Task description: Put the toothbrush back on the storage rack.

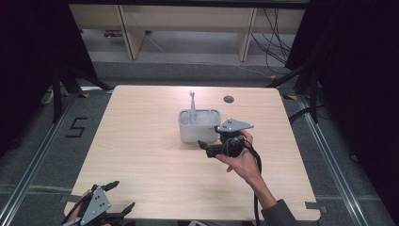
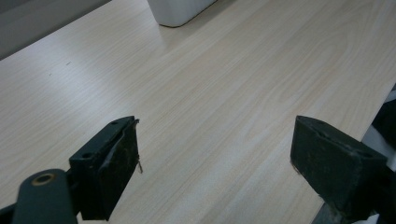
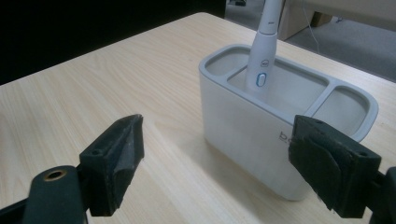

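We see an electric toothbrush (image 3: pixel 263 51) standing upright in the middle compartment of a white holder (image 3: pixel 247 135), mid-table (image 1: pixel 141 155). Right gripper (image 1: pixel 210 147) sits just beside the holder on its near right side — jaws spread wide, nothing between them. Left gripper (image 1: pixel 117 197) is at the table's near left corner, well apart — also released, empty.

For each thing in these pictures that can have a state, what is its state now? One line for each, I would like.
Left tongs: open, empty, over the table's near left corner.
Right tongs: open, empty, beside the white holder, not touching it.
Electric toothbrush: upright, slightly tilted, standing in the holder's large compartment.
White holder: upright on the table; smaller end compartment looks empty.
Table: wooden top, round cable hole near the far edge.
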The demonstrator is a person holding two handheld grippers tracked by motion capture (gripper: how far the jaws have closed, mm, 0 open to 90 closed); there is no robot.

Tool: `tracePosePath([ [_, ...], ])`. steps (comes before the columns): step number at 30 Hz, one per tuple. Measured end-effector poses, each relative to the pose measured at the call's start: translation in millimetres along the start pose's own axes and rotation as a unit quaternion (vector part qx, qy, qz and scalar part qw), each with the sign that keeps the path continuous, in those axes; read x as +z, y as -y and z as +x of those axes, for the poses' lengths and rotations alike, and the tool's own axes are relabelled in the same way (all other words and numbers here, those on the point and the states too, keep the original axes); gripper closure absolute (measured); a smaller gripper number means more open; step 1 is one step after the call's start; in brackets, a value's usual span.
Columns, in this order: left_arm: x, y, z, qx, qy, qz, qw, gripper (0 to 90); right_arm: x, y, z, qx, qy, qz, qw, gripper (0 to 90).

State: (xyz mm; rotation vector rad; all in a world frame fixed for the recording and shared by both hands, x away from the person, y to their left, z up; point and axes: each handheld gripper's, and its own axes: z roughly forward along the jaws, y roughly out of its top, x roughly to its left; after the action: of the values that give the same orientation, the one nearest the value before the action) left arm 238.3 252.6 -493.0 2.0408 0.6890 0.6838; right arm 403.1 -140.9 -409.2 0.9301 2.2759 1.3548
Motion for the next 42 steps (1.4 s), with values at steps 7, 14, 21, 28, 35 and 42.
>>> tracePosePath([
  [7,0.3,0.2,0.3,0.001,-0.001,0.002,1.0000,14.9,0.1,6.4,6.0,0.003,-0.005,0.003,1.0000,18.8],
  [14,-0.1,0.3,0.4,0.002,-0.001,-0.002,1.0000,14.9,-1.4,12.1,6.2,-0.017,-0.003,0.002,0.9999,18.6],
  [21,-0.3,0.2,0.2,0.001,-0.001,0.003,1.0000,14.9,-4.2,21.4,8.0,-0.011,-0.009,0.016,0.9998,18.5],
  [28,0.4,0.4,0.2,0.002,-0.002,0.001,1.0000,14.9,-7.7,27.0,8.1,-0.006,-0.006,0.019,0.9998,18.4],
  [35,0.3,0.4,0.5,0.003,-0.002,0.002,1.0000,14.9,-9.5,33.3,9.7,-0.009,-0.008,0.022,0.9997,18.5],
  [42,0.5,0.4,0.4,0.002,-0.002,0.002,1.0000,14.9,-9.3,40.0,11.7,-0.007,-0.018,0.030,0.9994,18.3],
])
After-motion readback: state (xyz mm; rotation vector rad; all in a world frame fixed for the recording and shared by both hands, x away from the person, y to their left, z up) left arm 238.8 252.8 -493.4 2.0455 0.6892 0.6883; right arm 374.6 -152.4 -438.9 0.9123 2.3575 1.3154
